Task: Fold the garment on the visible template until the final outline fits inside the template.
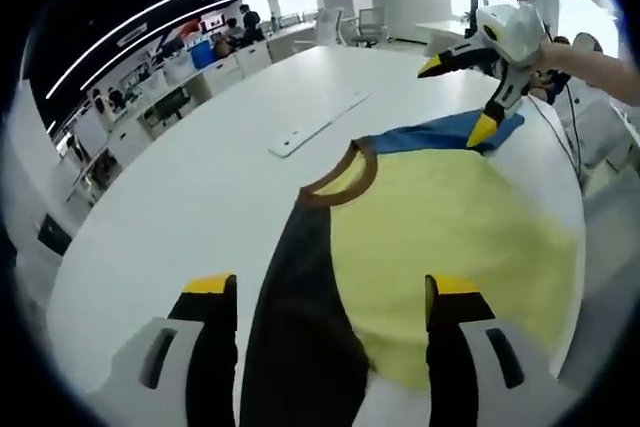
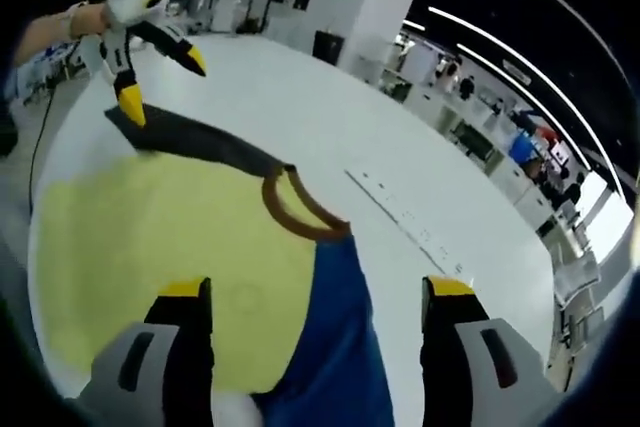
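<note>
Bench [image 1: 200, 177] is big, white and round-ended, and carries the shirt [image 1: 450, 237] spread flat and face up near one end. The shirt has a yellow body, a black sleeve [image 1: 300, 317] on one side, a blue sleeve [image 2: 340, 347] on the other and a brown collar [image 2: 300, 209] pointing toward the bench middle. No fold is visible: both sleeves lie out to the sides and the body is at full width, so the task looks barely begun, and all folds are left to do. No template outline can be made out under or around the shirt, so fit cannot be judged. A flat white strip [image 1: 318, 124] lies on the bench beyond the collar. Left gripper [image 1: 330, 287] hovers over the black sleeve, fingers wide apart, nothing between them. Right gripper [image 2: 315, 292] hovers over the blue sleeve, fingers also wide apart and empty.
</note>
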